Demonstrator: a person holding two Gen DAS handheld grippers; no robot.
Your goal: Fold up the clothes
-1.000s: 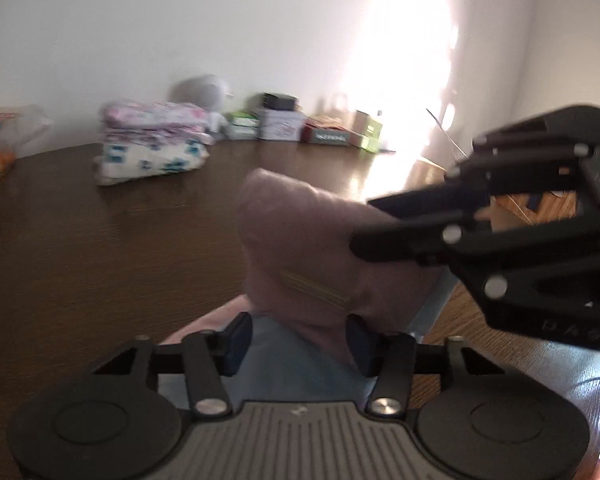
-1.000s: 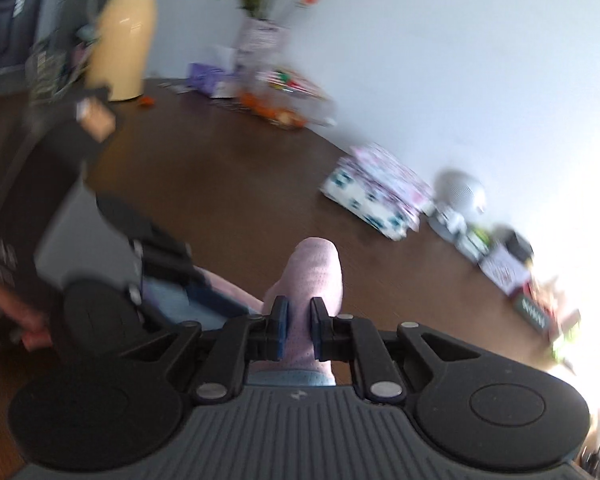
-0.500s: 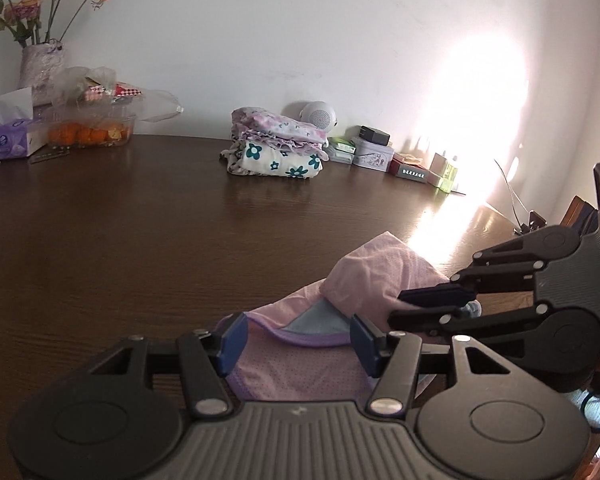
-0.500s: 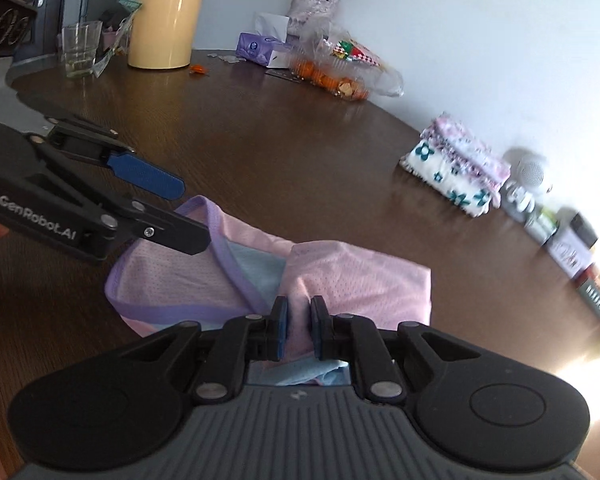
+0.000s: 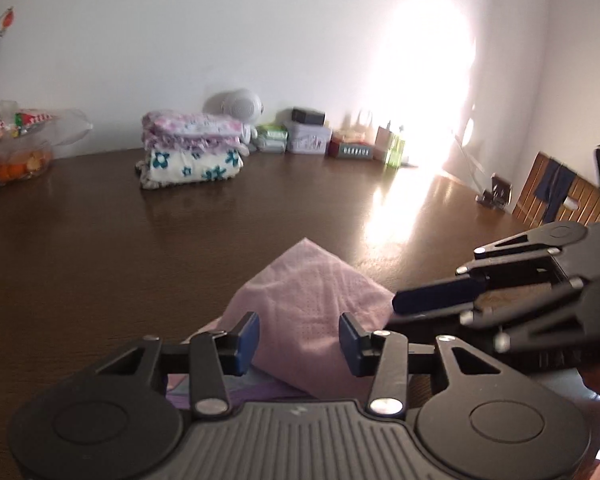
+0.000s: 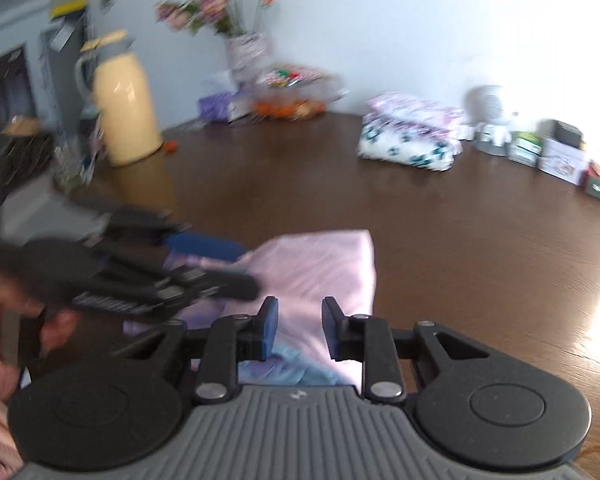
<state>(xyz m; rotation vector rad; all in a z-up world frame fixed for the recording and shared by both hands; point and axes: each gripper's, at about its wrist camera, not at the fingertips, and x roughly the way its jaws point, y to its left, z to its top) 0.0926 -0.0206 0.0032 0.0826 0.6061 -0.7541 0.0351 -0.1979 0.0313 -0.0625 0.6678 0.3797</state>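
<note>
Both tongs, left [image 5: 299, 338] and right [image 6: 299, 326], are standing spread, gripping nothing, over the pink garment [image 5: 316, 304] lying doubled at the tabletop's [image 5: 180, 232] near edge. Risk: fingers are crowding together; snagging could undo the fold.

We see our left tool [image 5: 299, 338] with its blue pads spread apart over a pink garment [image 5: 312, 304] lying folded on the dark wooden surface [image 5: 140, 240]. At about 3 o'clock our right tool [image 5: 428, 305] reaches in, its fingertips at the garment's edge; whether they touch the cloth we cannot tell. Toward 11 o'clock, well apart, a stack of folded clothes [image 5: 192, 152] sits near the wall. Small boxes [image 5: 308, 140] line the wall at 12 o'clock, and a bag of oranges [image 5: 12, 156] lies at 9 o'clock.
</note>
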